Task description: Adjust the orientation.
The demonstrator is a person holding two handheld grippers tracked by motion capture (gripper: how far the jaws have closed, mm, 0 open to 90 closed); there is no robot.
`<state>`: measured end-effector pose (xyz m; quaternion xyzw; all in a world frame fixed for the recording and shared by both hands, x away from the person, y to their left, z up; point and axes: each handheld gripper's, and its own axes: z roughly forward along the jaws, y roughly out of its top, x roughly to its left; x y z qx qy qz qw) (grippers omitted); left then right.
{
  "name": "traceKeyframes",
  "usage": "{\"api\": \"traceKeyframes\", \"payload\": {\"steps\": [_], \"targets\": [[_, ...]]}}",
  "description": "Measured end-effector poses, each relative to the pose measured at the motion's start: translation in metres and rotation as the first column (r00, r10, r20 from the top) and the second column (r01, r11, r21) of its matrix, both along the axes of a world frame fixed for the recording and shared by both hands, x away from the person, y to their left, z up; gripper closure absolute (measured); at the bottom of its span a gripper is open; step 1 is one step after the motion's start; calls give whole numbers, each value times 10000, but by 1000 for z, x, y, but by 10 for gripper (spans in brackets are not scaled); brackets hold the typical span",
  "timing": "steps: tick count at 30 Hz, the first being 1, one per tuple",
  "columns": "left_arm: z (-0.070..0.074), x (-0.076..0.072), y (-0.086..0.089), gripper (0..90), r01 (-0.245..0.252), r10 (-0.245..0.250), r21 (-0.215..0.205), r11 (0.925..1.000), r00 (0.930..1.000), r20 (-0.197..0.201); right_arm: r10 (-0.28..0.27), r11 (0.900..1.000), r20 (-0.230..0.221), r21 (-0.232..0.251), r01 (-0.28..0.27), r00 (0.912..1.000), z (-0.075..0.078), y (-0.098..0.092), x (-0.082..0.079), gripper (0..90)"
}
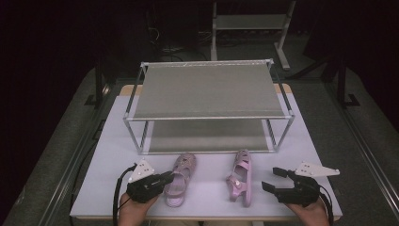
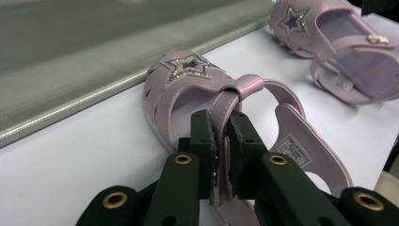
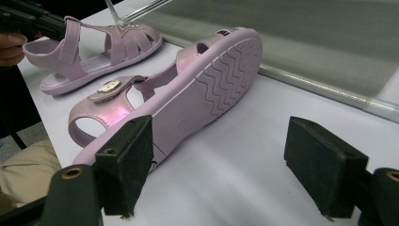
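Your left gripper (image 2: 221, 141) has its jaws clamped on the ankle strap (image 2: 226, 110) of the left sandal (image 1: 179, 179). In the left gripper view the strap stands pinched between the two black pads, running up to a loop where it crosses the sandal's back band. This sandal sits upright on its sole, star-decorated toe (image 2: 188, 68) pointing to the far side, toward the rack. In the high view your left gripper (image 1: 165, 178) reaches in from the near left, with your left hand (image 1: 134, 207) behind it at the table's near edge.

Your right gripper (image 3: 221, 165) has its jaws wide apart and holds nothing. In the right gripper view one pad sits just beside the heel of the right sandal (image 3: 183, 94), though you cannot tell whether it touches; the other pad stands well clear over bare table. This sandal lies tipped on its side, its wavy-treaded sole (image 3: 221, 80) facing your right gripper and its buckle strap on the far side. In the high view your right gripper (image 1: 275, 181) lies just right of that sandal (image 1: 241, 178).

Both sandals rest on the white table (image 1: 113, 155), near its front edge and apart from each other. Behind them stands a two-shelf rack (image 1: 207, 89) with a metal frame, both shelves bare.
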<state>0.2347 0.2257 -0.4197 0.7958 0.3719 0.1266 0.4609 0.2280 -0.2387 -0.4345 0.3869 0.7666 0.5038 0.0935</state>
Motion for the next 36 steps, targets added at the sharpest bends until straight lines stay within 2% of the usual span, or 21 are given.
{"api": "traceKeyframes", "payload": {"steps": [3, 6, 7, 8, 9, 12, 13, 16, 17, 20, 21, 22, 25, 26, 27, 30, 31, 36], "targets": [[2, 1, 3, 832, -229, 231, -276, 9994, 9997, 47, -11, 10000, -23, 30, 11, 10000, 0, -1, 0, 240], [3, 1, 6, 836, -262, 262, -503, 9984, 9997, -12, -17, 10000, -33, 49, 18, 10000, 0, -1, 0, 240], [4, 1, 8, 837, -313, 305, -815, 9962, 9995, -116, -16, 10000, -32, 57, 16, 10000, 0, -1, 0, 240], [4, 1, 8, 838, -313, 305, -815, 9962, 9995, -116, -16, 10000, -32, 57, 16, 10000, 0, -1, 0, 240], [6, 0, 8, 838, -355, 338, -1067, 9937, 9993, -170, -17, 10000, -39, 65, 17, 10000, 0, -1, 0, 240], [9, -2, 8, 839, -359, 355, -1245, 9916, 9994, -52, -40, 9999, -82, 137, 41, 10000, 0, -2, 0, 240], [12, -3, 8, 839, -436, 436, -1526, 9873, 9990, -34, -97, 9996, -52, 255, 98, 9999, 0, -3, 0, 240], [15, -3, 8, 839, -510, 519, -1764, 9830, 9987, 4, -132, 9994, -65, 316, 134, 9999, 0, -4, 0, 240], [17, -2, 9, 840, -630, 662, -2008, 9776, 9978, 89, -162, 9992, -51, 357, 164, 9999, 0, -4, 1, 241], [19, 0, 8, 839, -727, 776, -2185, 9731, 9969, 141, -170, 9992, -49, 351, 171, 9998, 0, -5, 1, 240], [21, 2, 7, 839, -825, 891, -2406, 9671, 9959, 165, -172, 9992, -59, 352, 174, 9998, 0, -5, 1, 240], [21, 2, 7, 839, -825, 891, -2406, 9671, 9959, 165, -172, 9992, -59, 352, 174, 9998, 0, -5, 1, 240], [22, 5, 4, 839, -1006, 1132, -2669, 9585, 9931, 322, -163, 9992, -71, 370, 166, 9998, 0, -5, 2, 240], [22, 5, 4, 839, -1006, 1132, -2669, 9585, 9931, 322, -157, 9992, -70, 369, 160, 9999, 0, -5, 2, 241], [22, 6, 2, 839, -1141, 1280, -2852, 9517, 9913, 307, -142, 9993, -78, 357, 145, 9999, 0, -5, 2, 240], [21, 8, 1, 839, -1257, 1403, -2906, 9486, 9897, 297, -140, 9992, -74, 361, 143, 9999, 0, -5, 2, 241], [20, 11, -2, 839, -1384, 1538, -2975, 9446, 9877, 290, -155, 9991, -57, 388, 157, 9999, 0, -5, 1, 241], [17, 17, -6, 839, -1641, 1828, -2916, 9424, 9824, 380, -174, 9989, -45, 430, 176, 9998, 0, -6, 2, 241]]}}
